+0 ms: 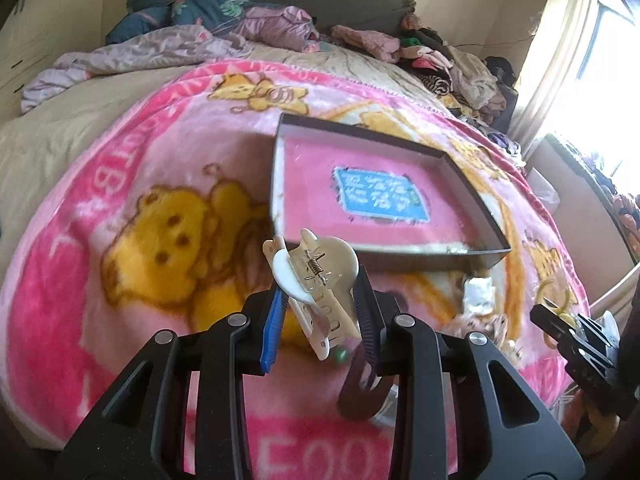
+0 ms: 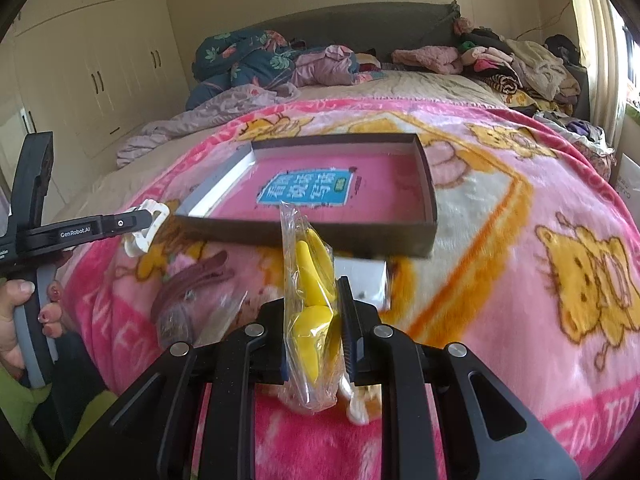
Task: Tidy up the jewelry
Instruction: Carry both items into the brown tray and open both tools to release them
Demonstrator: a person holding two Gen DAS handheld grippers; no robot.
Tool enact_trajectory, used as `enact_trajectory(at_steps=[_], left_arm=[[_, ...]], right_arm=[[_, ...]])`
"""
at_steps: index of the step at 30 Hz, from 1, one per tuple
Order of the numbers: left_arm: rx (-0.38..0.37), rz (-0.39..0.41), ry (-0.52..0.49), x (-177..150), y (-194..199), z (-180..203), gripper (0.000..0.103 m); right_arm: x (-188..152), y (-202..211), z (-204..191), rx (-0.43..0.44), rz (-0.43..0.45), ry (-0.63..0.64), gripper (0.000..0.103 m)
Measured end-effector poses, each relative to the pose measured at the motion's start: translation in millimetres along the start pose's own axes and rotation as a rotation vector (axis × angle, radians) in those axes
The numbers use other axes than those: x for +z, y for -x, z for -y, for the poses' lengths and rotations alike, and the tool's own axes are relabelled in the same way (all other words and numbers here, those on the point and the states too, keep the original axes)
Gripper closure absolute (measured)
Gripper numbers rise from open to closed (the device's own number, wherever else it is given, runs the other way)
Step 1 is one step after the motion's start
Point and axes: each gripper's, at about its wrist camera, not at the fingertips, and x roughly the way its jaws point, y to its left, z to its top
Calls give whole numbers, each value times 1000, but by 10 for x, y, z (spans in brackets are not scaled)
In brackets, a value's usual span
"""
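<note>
Now, with our left gripper [image 1: 320, 300] clenched on the cream hair clip [image 1: 316, 276] and our right gripper [image 2: 316, 320] grasping the bagged yellow clips [image 2: 314, 280], we should carry both level over the box [image 2: 428, 184] at frame centre before releasing

Cluttered bed [image 2: 400, 92], cream wardrobes [image 2: 100, 60], bright window [image 1: 600, 52].

The shallow box [image 2: 428, 184] lay on the blanket [image 2: 500, 208] covering the bed [image 2: 420, 80]; clothes [image 2: 520, 60] were piled behind it.
</note>
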Motion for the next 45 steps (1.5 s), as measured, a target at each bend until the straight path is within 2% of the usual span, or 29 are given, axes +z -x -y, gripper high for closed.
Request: enact_trajectory(at_steps=[6,12,22,33,41,45], left_arm=[[-5,19,-26,213,-152,162,78],[-17,5,-16,387,-402,211,78],[-6,-38,-36,612,-859,266,78],[6,-80,-33,610,-1116,204,78],[2,-92,-37,556,-1099,155,78],[-2,-86,-37,551,-1019,141,70]], right_arm=[[203,-101,79,-1,21,-4,85],[435,-211,155,-4,43,10,85],[725,-669,357,-31,-3,15,85],[891,-1151,621,-73,-64,-18,85],[887,-1373,745,-99,-101,-45,83],[864,-1404,769,-105,-106,-62,80]])
